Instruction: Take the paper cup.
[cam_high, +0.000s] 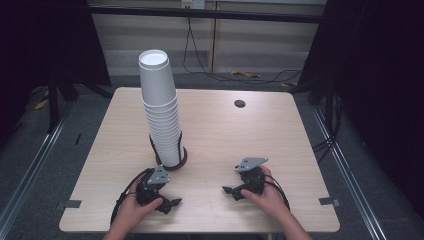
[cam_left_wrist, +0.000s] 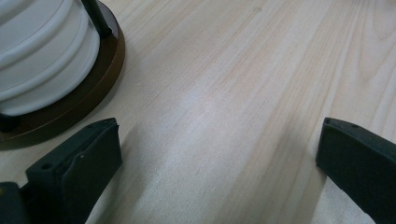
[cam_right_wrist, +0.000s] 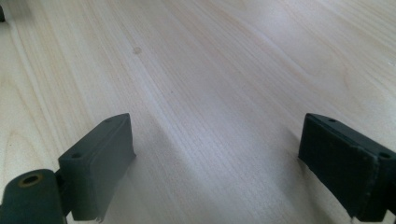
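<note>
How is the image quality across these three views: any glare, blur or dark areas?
High view: table evenly lit, surroundings very dark, cup stack sharp. Left gripper view: soft sheen on the wood, cups and brown base slightly soft. Right gripper view: near jaws blurred, wood grain clear, faint shadows beside them.

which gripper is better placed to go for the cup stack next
Probably the left. The left gripper rests open just in front of the cup stack, whose brown holder base shows close by in its own view. The right gripper, also open, sits farther off with bare table ahead.
</note>
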